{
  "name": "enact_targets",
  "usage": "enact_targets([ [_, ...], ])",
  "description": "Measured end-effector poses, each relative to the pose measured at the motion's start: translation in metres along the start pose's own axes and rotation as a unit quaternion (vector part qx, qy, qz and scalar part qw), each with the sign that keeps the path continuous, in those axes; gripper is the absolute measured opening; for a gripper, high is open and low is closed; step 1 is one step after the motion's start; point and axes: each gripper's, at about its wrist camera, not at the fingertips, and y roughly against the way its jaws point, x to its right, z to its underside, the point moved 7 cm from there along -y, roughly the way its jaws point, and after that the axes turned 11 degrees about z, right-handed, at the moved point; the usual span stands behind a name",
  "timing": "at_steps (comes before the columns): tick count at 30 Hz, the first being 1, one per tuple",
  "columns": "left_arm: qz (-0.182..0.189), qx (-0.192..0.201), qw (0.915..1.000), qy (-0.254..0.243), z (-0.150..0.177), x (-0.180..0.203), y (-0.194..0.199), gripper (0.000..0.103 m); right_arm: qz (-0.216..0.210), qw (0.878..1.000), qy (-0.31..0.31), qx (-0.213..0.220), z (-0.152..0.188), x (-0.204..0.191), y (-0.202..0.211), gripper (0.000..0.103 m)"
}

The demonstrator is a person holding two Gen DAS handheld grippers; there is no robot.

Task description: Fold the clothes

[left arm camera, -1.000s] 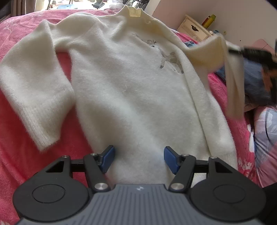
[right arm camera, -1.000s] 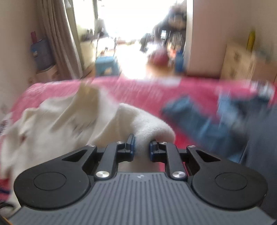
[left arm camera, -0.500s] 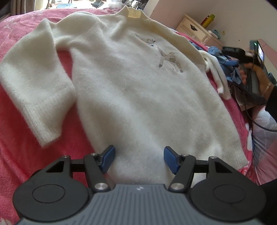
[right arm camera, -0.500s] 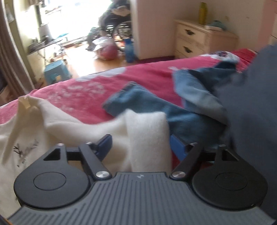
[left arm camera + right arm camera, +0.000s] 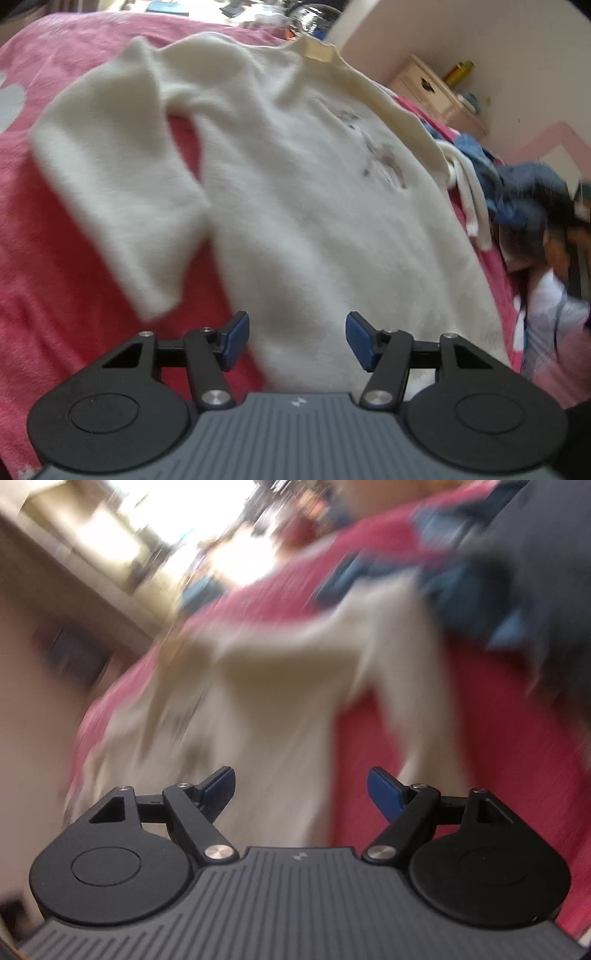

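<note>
Fuzzy cream sweater (image 5: 295, 192) spread flat, front up, on a pink fleece bedspread (image 5: 55, 295).

The sweater's knit is soft and napped, with a ribbed neck and a small grey motif on the chest; one sleeve angles outward. The left gripper (image 5: 295, 334) hovers at the sweater's hem, jaws spread wide, holding nothing. The right gripper (image 5: 301, 788), its view motion-blurred, is likewise released above the sweater. Blue denim clothes (image 5: 517, 192) crowd the sweater's far sleeve; bare bedspread flanks the near one.

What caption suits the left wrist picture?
Open left hand-held gripper above the hem of a cream sweater on a pink bedspread.
</note>
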Motion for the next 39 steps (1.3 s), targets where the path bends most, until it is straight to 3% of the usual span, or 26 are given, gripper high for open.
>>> enact_targets([
  [2,0.01,0.0,0.9999,0.01,0.001,-0.003,0.003,0.059,-0.017,0.999,0.03,-0.032,0.023,-0.014,-0.005,0.079],
  [5,0.037,-0.015,0.9991,0.011,0.008,0.0,0.001,0.059,-0.008,0.996,0.056,-0.072,0.045,-0.02,-0.013,0.079],
  [8,0.064,-0.035,0.9973,0.005,0.019,0.007,-0.002,0.059,-0.011,0.993,0.093,-0.067,0.052,-0.037,-0.009,0.079],
  [10,0.063,-0.038,0.9973,-0.009,0.024,0.01,-0.002,0.059,-0.043,0.984,0.161,-0.055,0.058,-0.068,-0.001,0.079],
  [12,0.059,-0.032,0.9977,-0.009,0.025,0.01,-0.004,0.059,-0.078,0.965,0.246,-0.052,0.079,-0.105,0.003,0.079],
  [15,0.067,-0.019,0.9973,0.023,0.02,0.004,-0.01,0.059,-0.127,0.916,0.378,-0.053,0.12,-0.158,0.004,0.079],
  [18,0.084,-0.015,0.9944,0.062,0.018,-0.004,-0.018,0.058,-0.147,0.874,0.457,-0.075,0.162,-0.188,-0.003,0.079],
  [23,0.11,-0.016,0.9875,0.112,0.014,-0.008,-0.027,0.054,-0.14,0.849,0.5,-0.1,0.217,-0.208,-0.022,0.079],
  [27,0.165,-0.018,0.9768,0.136,0.008,-0.001,-0.027,0.051,-0.101,0.816,0.565,-0.068,0.251,-0.212,-0.027,0.078],
  [28,0.175,-0.019,0.9748,0.137,0.006,0.002,-0.028,0.051,-0.099,0.814,0.57,-0.056,0.249,-0.212,-0.027,0.076],
  [30,0.195,-0.021,0.9714,0.134,0.002,0.01,-0.032,0.051,-0.093,0.809,0.579,-0.033,0.245,-0.213,-0.028,0.058],
  [31,0.207,-0.022,0.9695,0.13,-0.001,0.015,-0.034,0.051,-0.093,0.819,0.565,-0.034,0.237,-0.211,-0.029,0.053],
  [33,0.227,-0.025,0.9661,0.122,-0.007,0.025,-0.041,0.051,-0.093,0.843,0.529,-0.04,0.221,-0.205,-0.032,0.033],
  [35,0.229,-0.026,0.9663,0.114,-0.012,0.03,-0.046,0.051,-0.092,0.866,0.49,-0.049,0.206,-0.199,-0.036,0.023],
  [39,0.225,-0.016,0.9677,0.112,-0.016,0.028,-0.045,0.051,-0.085,0.901,0.423,-0.048,0.183,-0.188,-0.044,0.015],
])
